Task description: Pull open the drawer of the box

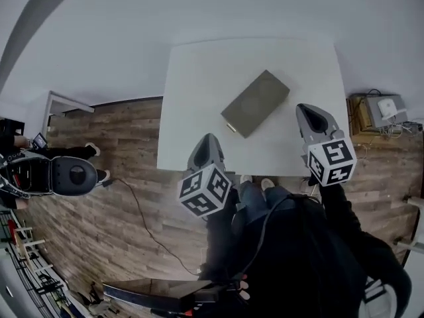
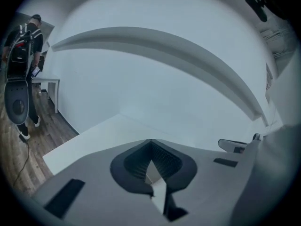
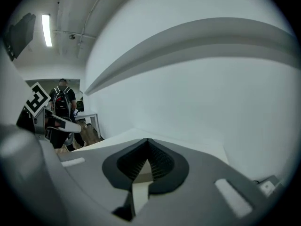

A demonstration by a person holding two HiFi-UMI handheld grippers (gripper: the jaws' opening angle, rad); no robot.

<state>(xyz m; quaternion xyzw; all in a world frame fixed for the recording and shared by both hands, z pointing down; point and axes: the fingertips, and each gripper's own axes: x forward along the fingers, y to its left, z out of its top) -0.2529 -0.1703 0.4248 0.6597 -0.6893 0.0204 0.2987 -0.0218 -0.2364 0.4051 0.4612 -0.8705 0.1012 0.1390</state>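
Note:
An olive-grey flat box (image 1: 256,103) lies at an angle in the middle of the white table (image 1: 199,78). Its drawer end with a small pull (image 1: 230,126) faces the near left and looks closed. My left gripper (image 1: 209,139) hovers at the table's near edge, just below and left of that end, jaws shut with nothing in them. My right gripper (image 1: 305,110) is to the right of the box, also shut and holding nothing. In the left gripper view (image 2: 150,142) and the right gripper view (image 3: 148,142) the jaws meet at the tip; neither view shows the box plainly.
A person with a backpack (image 1: 56,174) stands on the wooden floor at the left, beside a small white desk (image 1: 65,103). A cable (image 1: 142,220) runs across the floor. A crate with devices (image 1: 379,111) sits right of the table. White walls lie beyond it.

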